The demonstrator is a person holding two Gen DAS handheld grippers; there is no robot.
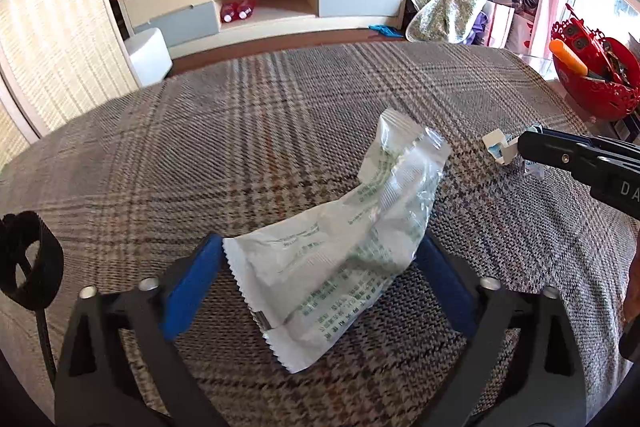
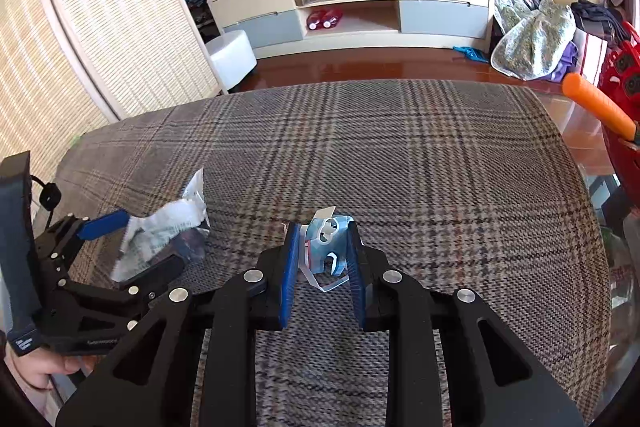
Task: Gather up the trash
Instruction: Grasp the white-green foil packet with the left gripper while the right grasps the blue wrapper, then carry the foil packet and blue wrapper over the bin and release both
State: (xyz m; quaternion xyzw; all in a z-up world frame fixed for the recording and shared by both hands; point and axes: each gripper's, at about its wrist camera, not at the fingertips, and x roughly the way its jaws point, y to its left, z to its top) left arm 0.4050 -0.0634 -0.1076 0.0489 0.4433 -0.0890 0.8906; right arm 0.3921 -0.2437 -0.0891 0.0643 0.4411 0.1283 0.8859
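A white plastic wrapper with green print [image 1: 340,259] lies on the plaid cloth between the blue pads of my left gripper [image 1: 320,279], whose jaws stand wide on either side of it. The wrapper also shows in the right wrist view [image 2: 160,231], with the left gripper [image 2: 132,239] around it. My right gripper [image 2: 324,255] is shut on a crumpled blue and white paper scrap [image 2: 326,241] just above the cloth. In the left wrist view the right gripper [image 1: 520,151] enters from the right with the scrap [image 1: 500,145] at its tip.
The plaid cloth [image 1: 240,147] covers a rounded table. A red basket [image 1: 592,75] with an orange-handled tool [image 2: 596,105] stands at the right edge. Beyond are a white stool [image 2: 232,57], a low TV cabinet [image 2: 352,3] and piles of clothes [image 2: 532,39].
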